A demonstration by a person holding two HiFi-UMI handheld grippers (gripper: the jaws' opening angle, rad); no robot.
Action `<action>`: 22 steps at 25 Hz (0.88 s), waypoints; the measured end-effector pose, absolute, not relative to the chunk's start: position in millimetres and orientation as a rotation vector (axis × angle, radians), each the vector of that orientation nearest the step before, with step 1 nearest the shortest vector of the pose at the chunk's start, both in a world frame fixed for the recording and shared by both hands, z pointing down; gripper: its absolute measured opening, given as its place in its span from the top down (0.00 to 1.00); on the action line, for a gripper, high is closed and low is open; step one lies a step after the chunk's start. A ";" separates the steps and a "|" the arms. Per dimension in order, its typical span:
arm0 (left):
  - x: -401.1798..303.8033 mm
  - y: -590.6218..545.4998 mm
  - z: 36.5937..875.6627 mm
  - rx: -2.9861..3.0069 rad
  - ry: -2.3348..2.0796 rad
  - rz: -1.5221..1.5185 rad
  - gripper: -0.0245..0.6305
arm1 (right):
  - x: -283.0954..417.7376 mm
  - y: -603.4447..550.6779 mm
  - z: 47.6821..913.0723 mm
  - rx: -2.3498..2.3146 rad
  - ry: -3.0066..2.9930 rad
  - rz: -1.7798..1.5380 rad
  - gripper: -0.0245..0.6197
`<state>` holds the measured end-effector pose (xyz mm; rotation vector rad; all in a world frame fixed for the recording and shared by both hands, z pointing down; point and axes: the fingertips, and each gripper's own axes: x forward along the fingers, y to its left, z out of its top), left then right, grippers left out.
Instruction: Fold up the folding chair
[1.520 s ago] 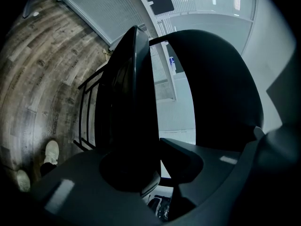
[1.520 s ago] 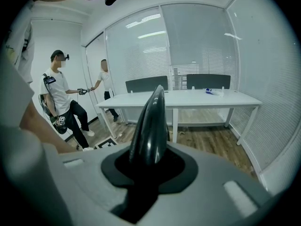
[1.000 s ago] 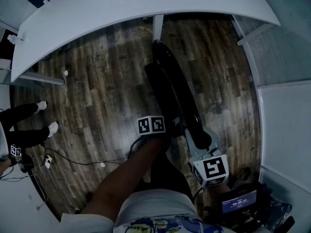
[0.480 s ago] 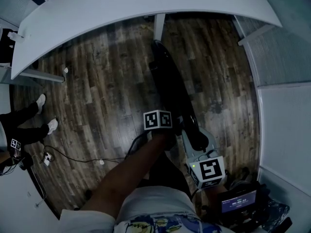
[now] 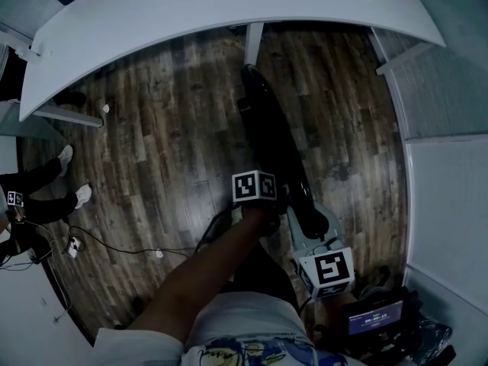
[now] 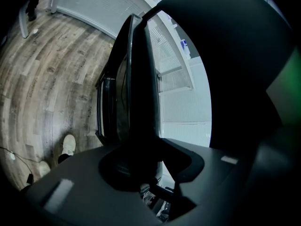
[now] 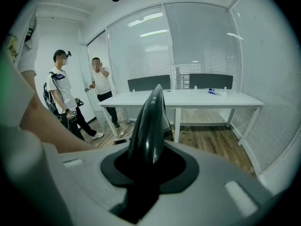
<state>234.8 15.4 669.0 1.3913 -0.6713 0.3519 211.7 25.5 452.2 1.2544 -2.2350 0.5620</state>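
Along the left edge of the head view, a bystander's legs and white shoes (image 5: 82, 197) stand on the wooden floor (image 5: 168, 143), with a thin cable (image 5: 114, 250) trailing across the boards nearby. A long white table (image 5: 191, 14) curves over the top of that view, well clear of the work.

Toward the middle, the left gripper (image 6: 136, 163) reaches in from the person's bare forearm. Its own view shows its jaws closed on a dark panel edge of the folding chair (image 5: 274, 139), which fills the gap between them. The chair stands on the floor in front of the person, just short of the table leg. From above it reads as one narrow black strip, so seat and back look drawn almost flat against each other. In the left gripper view a thin slit shows between the gripped panel and the frame beside it. I cannot tell whether that is the last of the fold or just how the parts sit.

Just to the right and nearer the person, the right gripper (image 7: 146, 173) is clamped on the chair's glossy top edge, which rises up between its jaws. Beyond it, that view shows the table and two people (image 7: 80, 102) standing by a glass wall.

My judgement is that the folding is nearly finished. The chair is collapsed and held upright at two points. What seems left is pressing the panels fully together, if they are not already, and then setting the chair down or leaning it somewhere.
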 end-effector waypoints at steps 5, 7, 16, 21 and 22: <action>233.2 13.3 666.5 1.378 -0.668 0.317 0.74 | 206.1 23.0 449.8 1.234 -2.247 0.558 0.83; 229.9 12.5 665.5 1.364 -0.675 0.309 0.74 | 202.4 20.9 448.6 1.215 -2.251 0.547 0.83; 223.2 7.7 655.3 1.345 -0.685 0.216 0.74 | 188.6 16.8 441.2 1.139 -2.268 0.499 0.84; 211.4 6.6 650.5 1.322 -0.702 0.178 0.74 | 174.8 14.4 436.5 1.091 -2.278 0.476 0.84; 209.3 7.2 649.8 1.317 -0.706 0.171 0.74 | 172.5 14.9 435.8 1.081 -2.281 0.471 0.84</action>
